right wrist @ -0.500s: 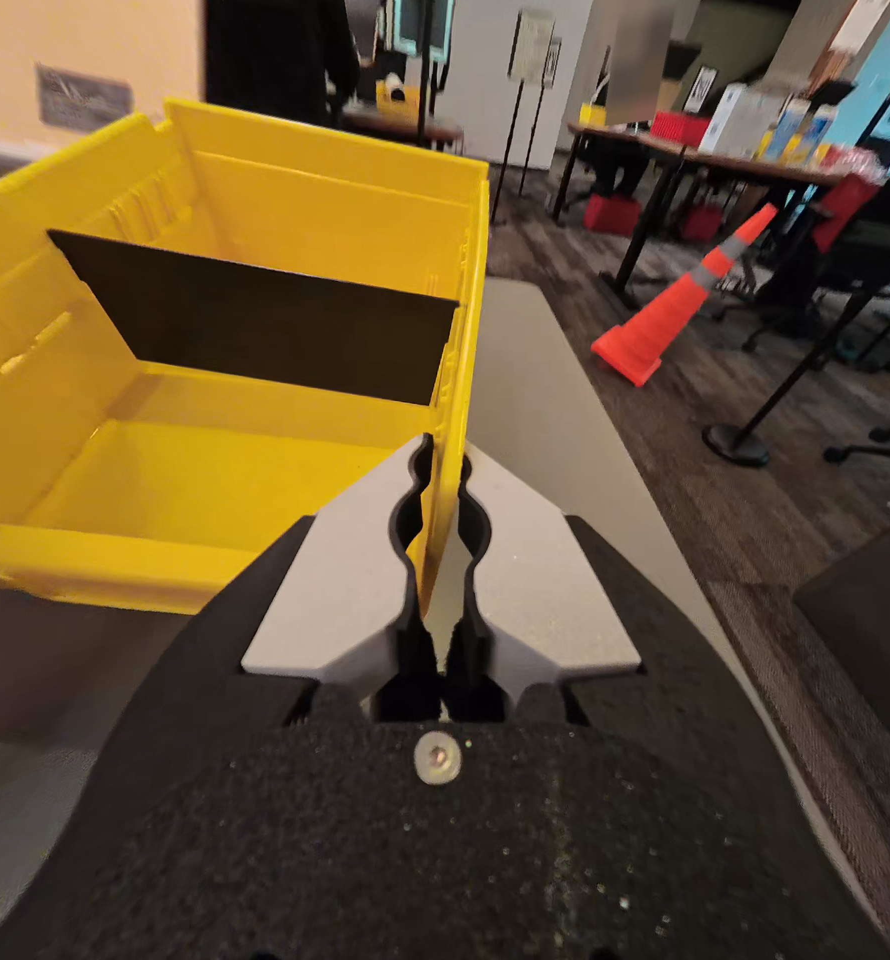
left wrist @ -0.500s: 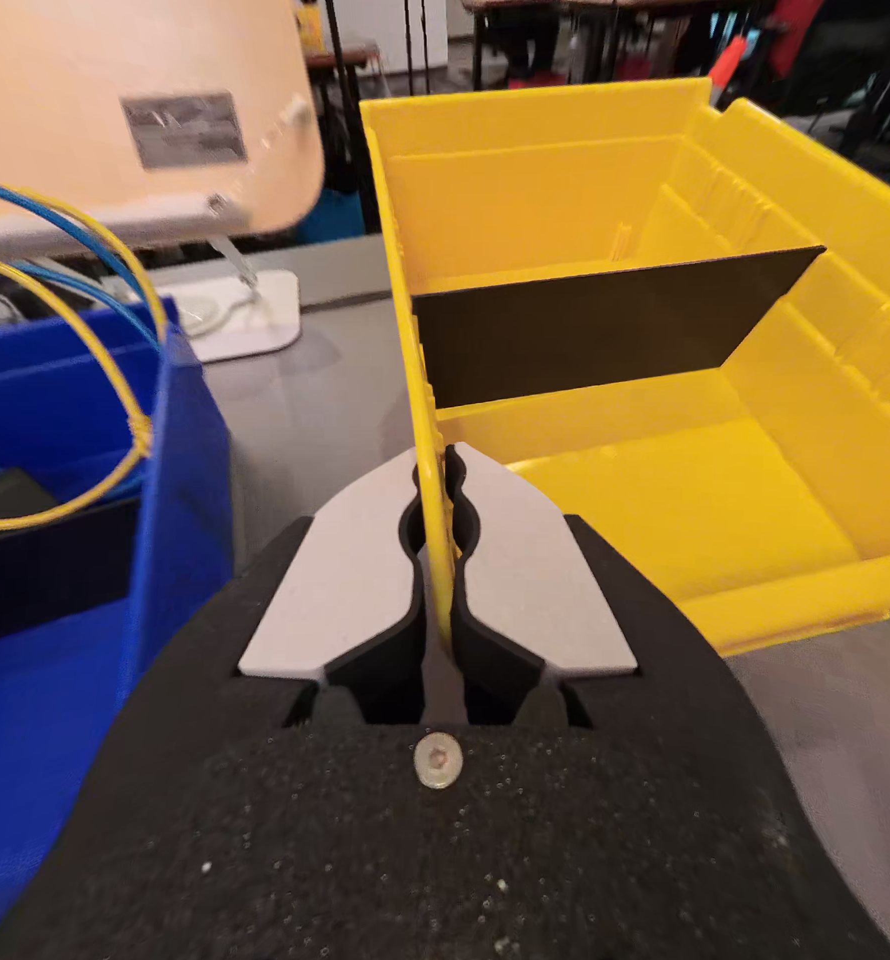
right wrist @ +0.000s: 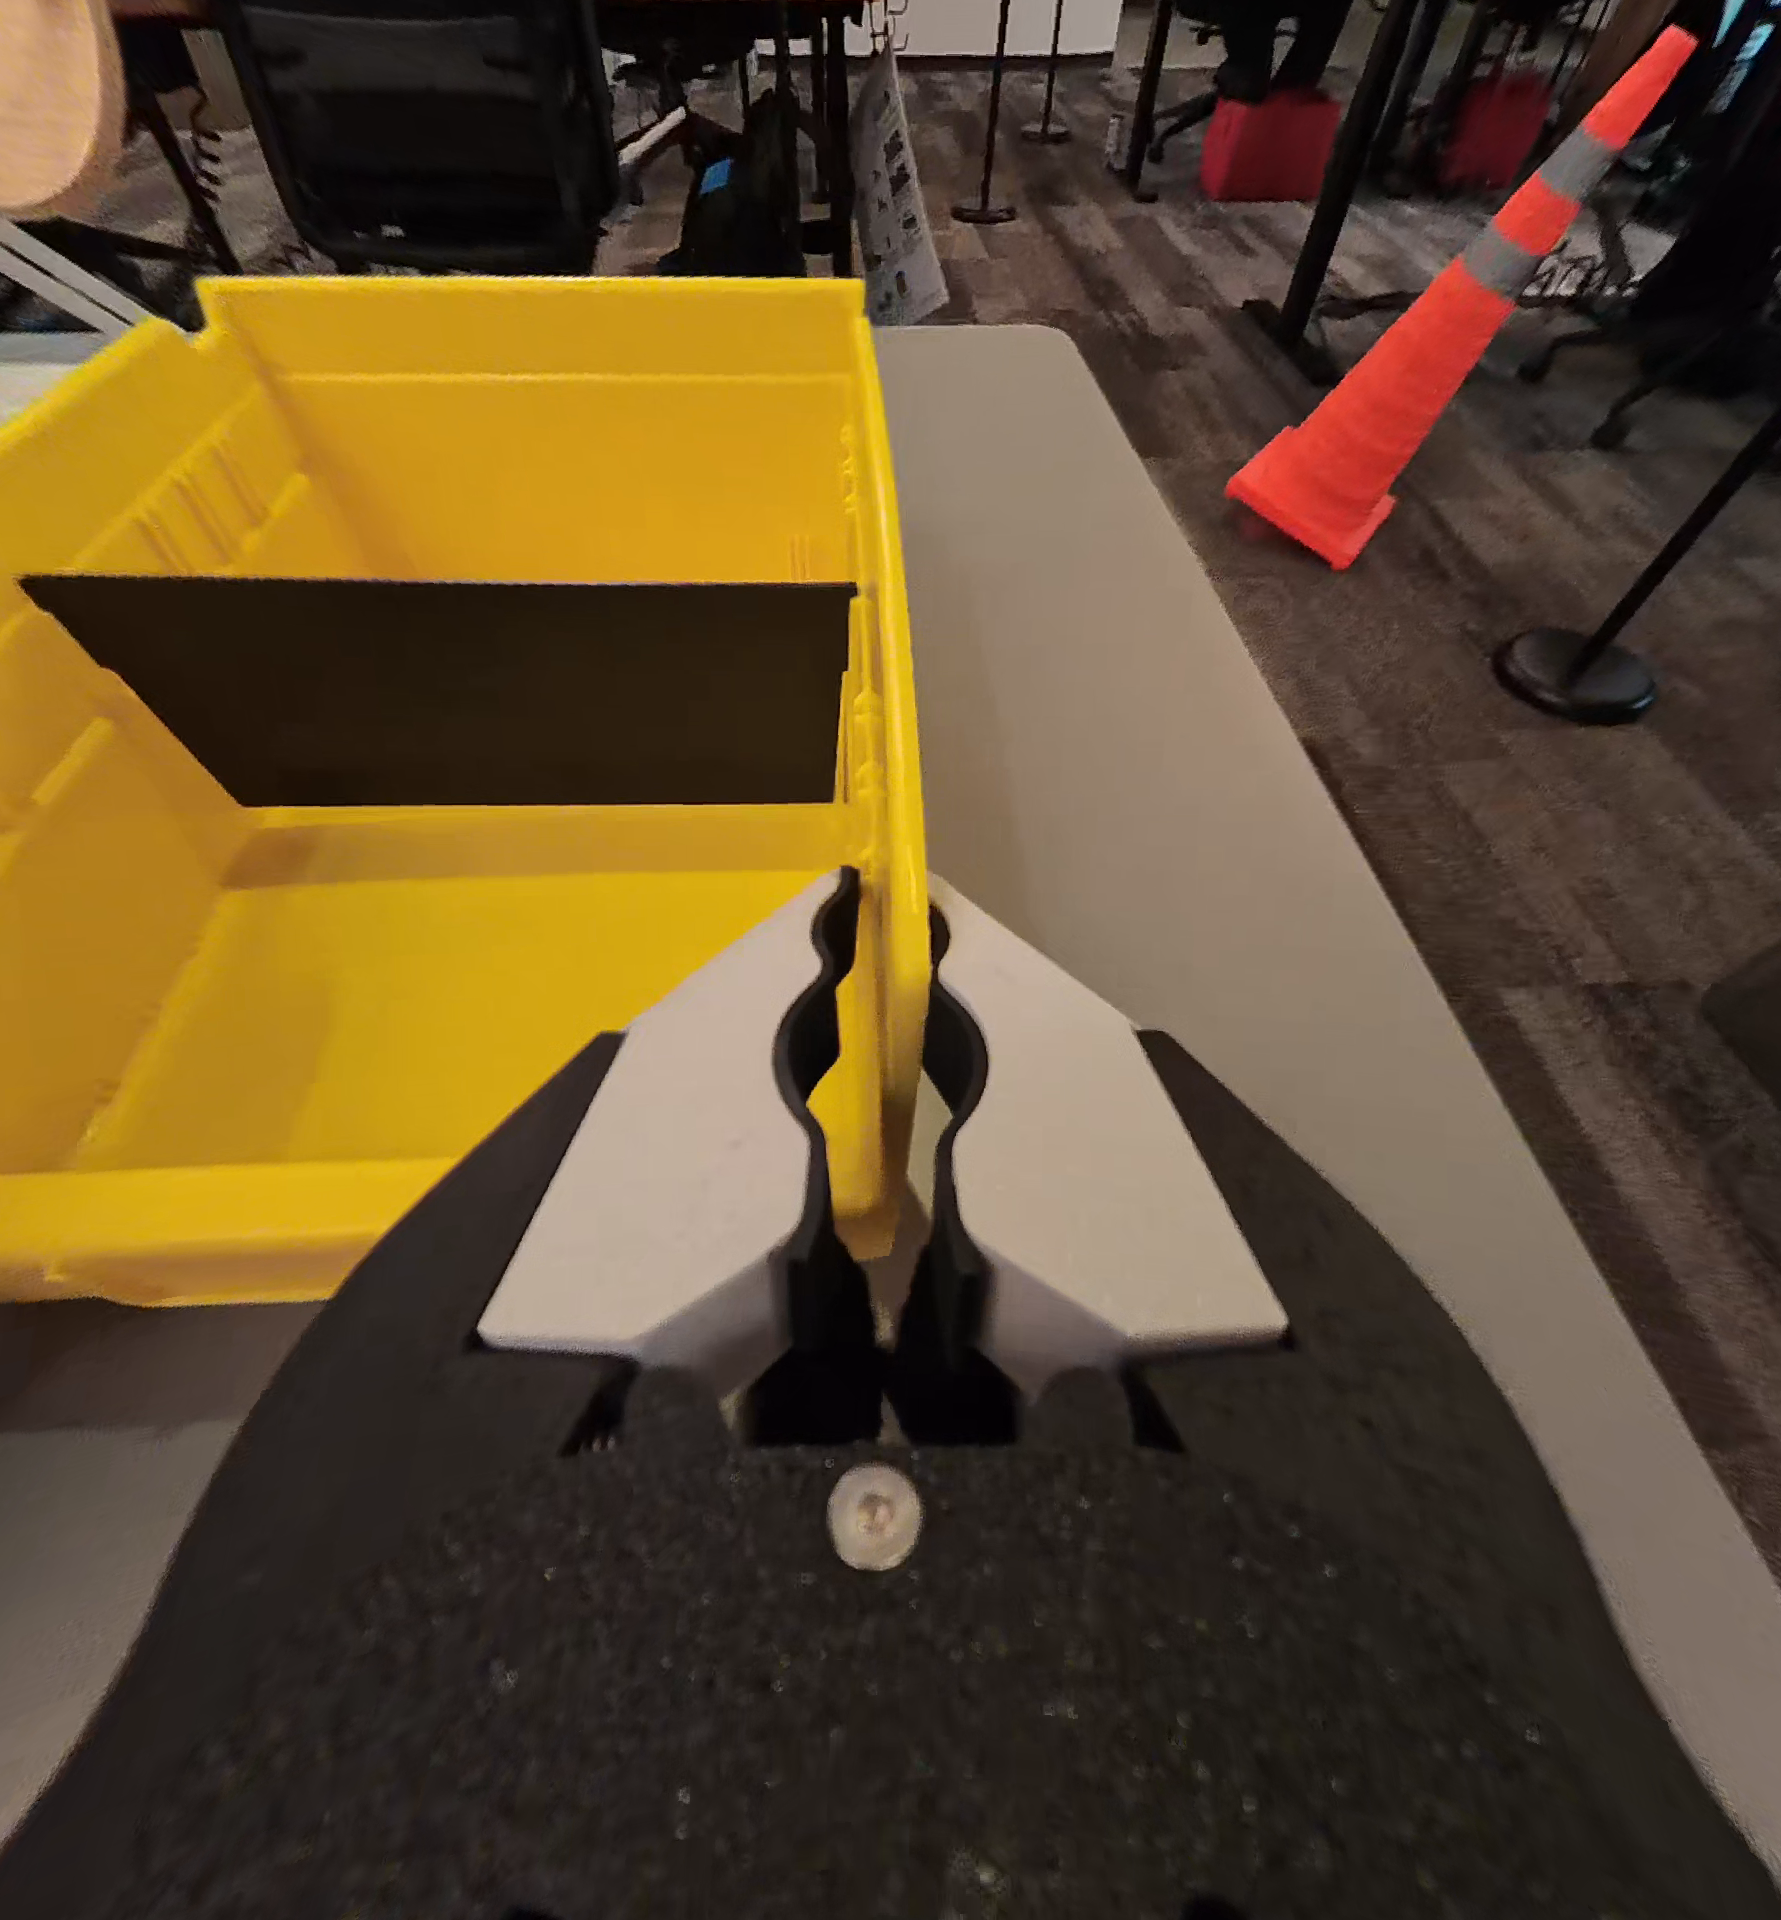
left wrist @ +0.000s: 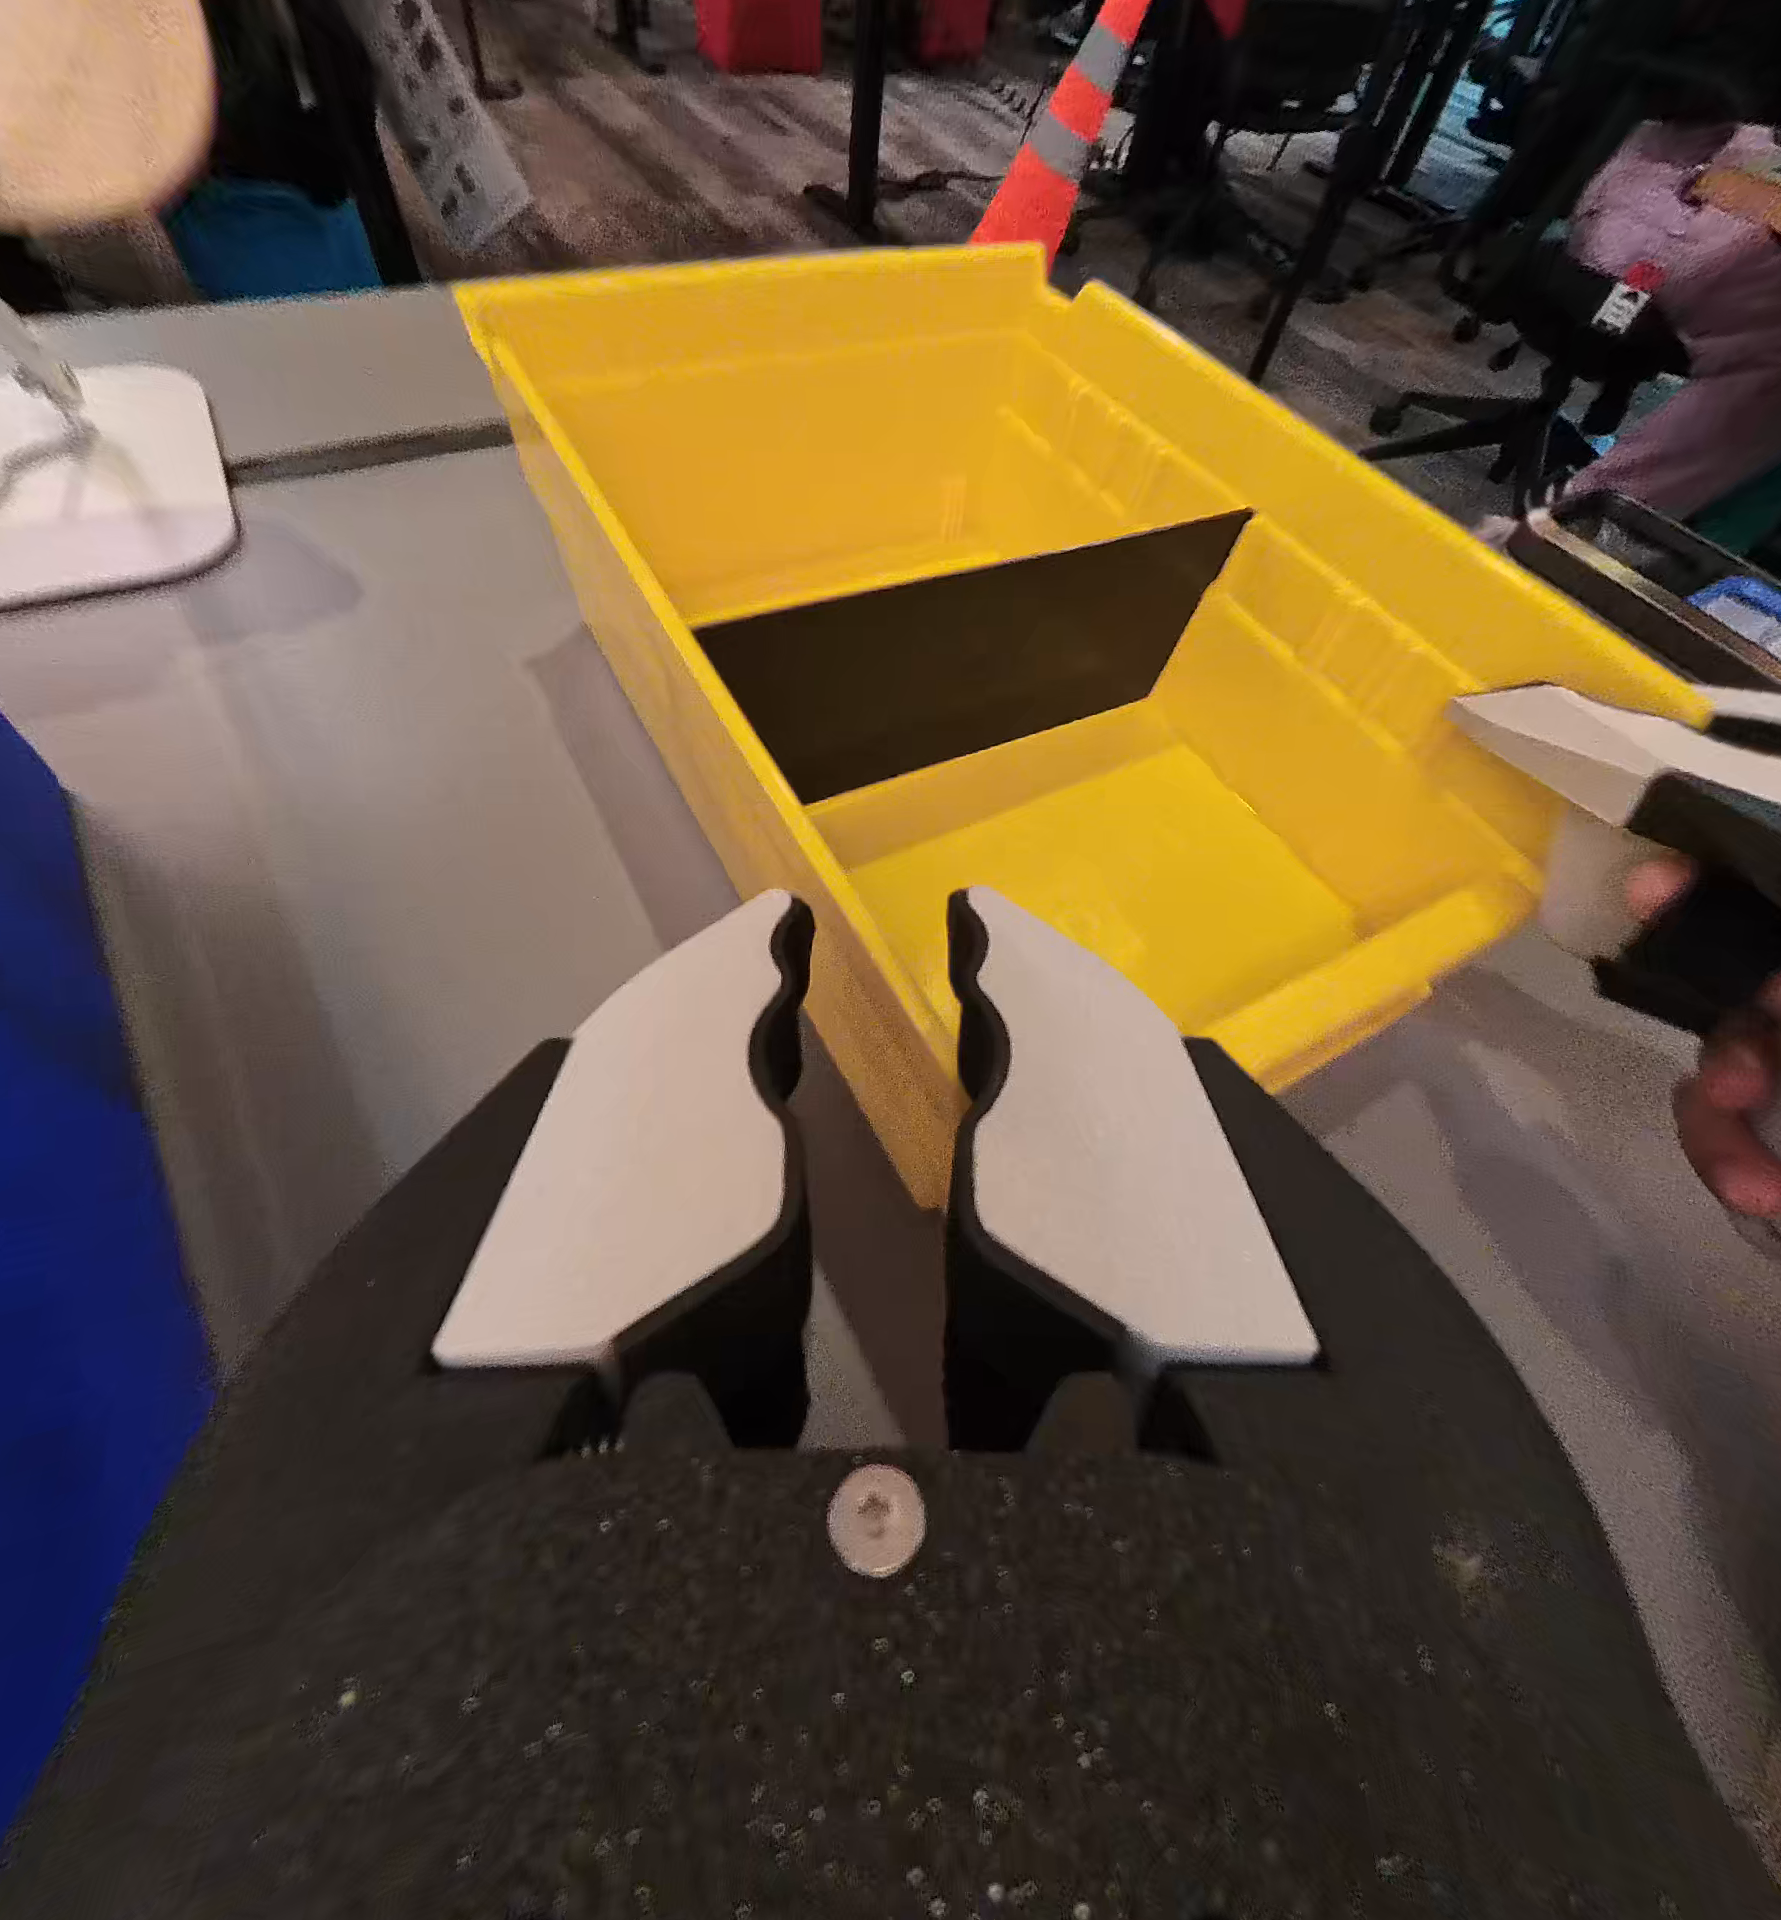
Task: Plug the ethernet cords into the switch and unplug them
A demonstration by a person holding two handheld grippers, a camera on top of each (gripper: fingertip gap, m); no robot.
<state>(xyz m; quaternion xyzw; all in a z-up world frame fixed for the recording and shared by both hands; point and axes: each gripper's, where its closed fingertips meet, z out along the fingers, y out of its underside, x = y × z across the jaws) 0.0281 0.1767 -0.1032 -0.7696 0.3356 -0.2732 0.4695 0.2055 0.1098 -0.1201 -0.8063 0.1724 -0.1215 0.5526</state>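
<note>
With the left gripper (left wrist: pixel 878 1029) released astride one wall of the yellow bin (left wrist: pixel 1281 623) and the right gripper (right wrist: pixel 886 1029) clenched on the opposite wall, withdraw both squarely; cords and switch are out of view.

Honestly, nothing readable here. There's a printed sheet (right wrist: pixel 896 208) hanging behind the table with small pictures and rows of print on it, way too tiny to make out (blur doesn't help either). A little red and white tag (left wrist: pixel 1629 296) sits on a dark chair far off to the right, also mush. No lettering I can see on the yellow bin (right wrist: pixel 512 488).
</note>
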